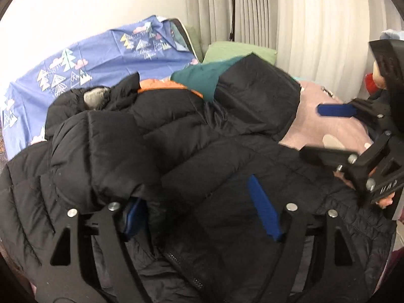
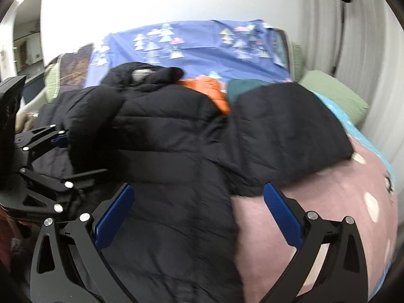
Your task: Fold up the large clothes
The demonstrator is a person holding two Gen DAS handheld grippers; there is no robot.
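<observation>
**Puffer jacket half folded on the bed, both grippers free**

A black quilted puffer jacket (image 1: 202, 136) lies spread across the bed, over a pink spotted blanket (image 2: 315, 214) towards the bed's right edge, with a blue tree-print sheet (image 1: 96, 63) against the far wall behind it. One sleeve is laid inward over the body; an orange lining (image 2: 212, 91) shows at the collar.

The left hand-held gripper (image 1: 202, 214) stands wide apart over the jacket's front beside the zip, gripping nothing, though a fold of sleeve bulges against its left pad. The right hand-held gripper (image 2: 199, 217) is likewise wide open and empty, straddling the jacket's side hem where it meets the blanket.

The jacket looks light, puffy and slick: it will likely spring back and slide, so seams, hem or cuff offer a firmer hold than padded panels. Open room lies on the blanket to the right; the far side is crowded by a green pillow (image 2: 335, 93) and a teal garment (image 1: 199, 75).
</observation>
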